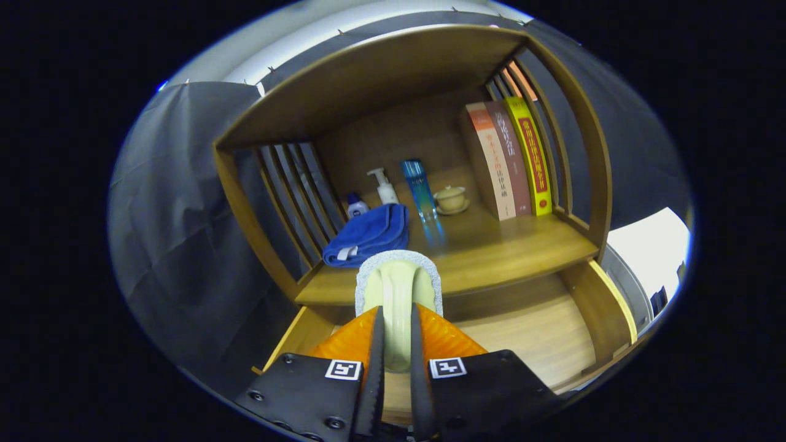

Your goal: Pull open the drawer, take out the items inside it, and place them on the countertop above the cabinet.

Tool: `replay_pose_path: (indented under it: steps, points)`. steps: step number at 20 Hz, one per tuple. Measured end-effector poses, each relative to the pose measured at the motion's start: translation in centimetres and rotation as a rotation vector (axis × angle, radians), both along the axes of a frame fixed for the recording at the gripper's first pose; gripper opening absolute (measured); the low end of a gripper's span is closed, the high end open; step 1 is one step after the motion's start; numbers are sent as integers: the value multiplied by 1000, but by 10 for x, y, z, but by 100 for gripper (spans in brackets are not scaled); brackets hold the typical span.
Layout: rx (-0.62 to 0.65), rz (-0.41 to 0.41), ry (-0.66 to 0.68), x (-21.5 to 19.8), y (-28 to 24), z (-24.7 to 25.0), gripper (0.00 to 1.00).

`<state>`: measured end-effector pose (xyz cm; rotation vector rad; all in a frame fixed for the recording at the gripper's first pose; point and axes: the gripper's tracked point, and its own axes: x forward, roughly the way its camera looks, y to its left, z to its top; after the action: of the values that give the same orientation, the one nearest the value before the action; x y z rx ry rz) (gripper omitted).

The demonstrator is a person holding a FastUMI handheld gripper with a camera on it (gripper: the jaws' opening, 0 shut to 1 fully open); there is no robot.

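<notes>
Gripper view: claw [396, 325] clenched on pale brush [398, 288]
Drawer [605, 307]: pulled open beneath it
Surface [509, 252]: blue towel [368, 233], bottles, books

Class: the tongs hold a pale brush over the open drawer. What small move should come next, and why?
Probably carry the brush forward and up over the countertop, then lower it onto bare wood right of the blue towel. The tongs are shut on its handle, it hangs above the open drawer, and that stretch ahead looks free.
</notes>
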<state>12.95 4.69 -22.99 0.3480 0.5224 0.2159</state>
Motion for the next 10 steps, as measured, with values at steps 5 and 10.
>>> replay_pose_path:
  steps: [5,10]
  points:
    - [-5,-11,-175,4,-19,52,27]
    - [-83,-38,-321,39,-44,94,27]
